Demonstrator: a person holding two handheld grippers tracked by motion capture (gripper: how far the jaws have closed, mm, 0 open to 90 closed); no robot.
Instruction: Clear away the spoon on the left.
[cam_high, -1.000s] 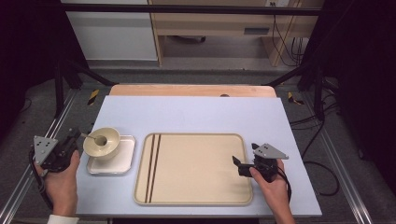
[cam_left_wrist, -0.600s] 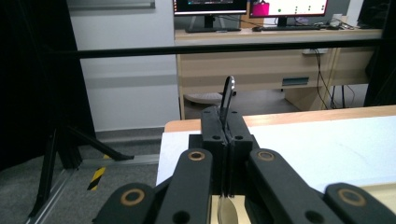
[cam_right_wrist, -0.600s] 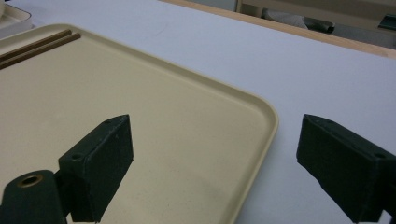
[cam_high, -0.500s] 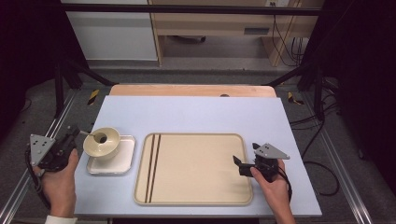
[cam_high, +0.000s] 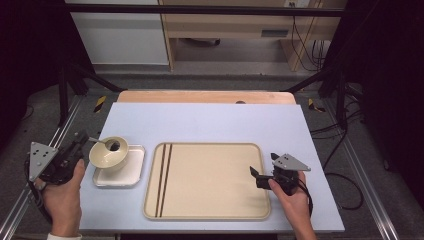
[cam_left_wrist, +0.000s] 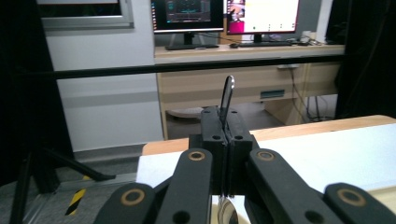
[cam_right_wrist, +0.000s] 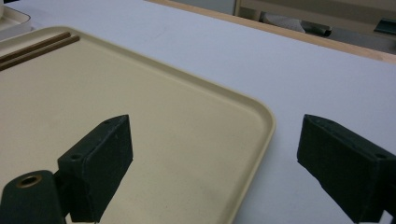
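left gripper (cam_high: 82, 141) clamped spoon (cam_left_wrist: 227, 95) | spoon ran to its 3 o'clock into bowl (cam_high: 107, 155) | right gripper (cam_right_wrist: 215, 163) agape over tray (cam_high: 210, 200)

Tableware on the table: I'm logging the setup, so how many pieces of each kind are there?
Tray: 1
Bowl: 1
Square plate under the bowl: 1
Spoon, clamped in the left gripper: 1
Total: 4
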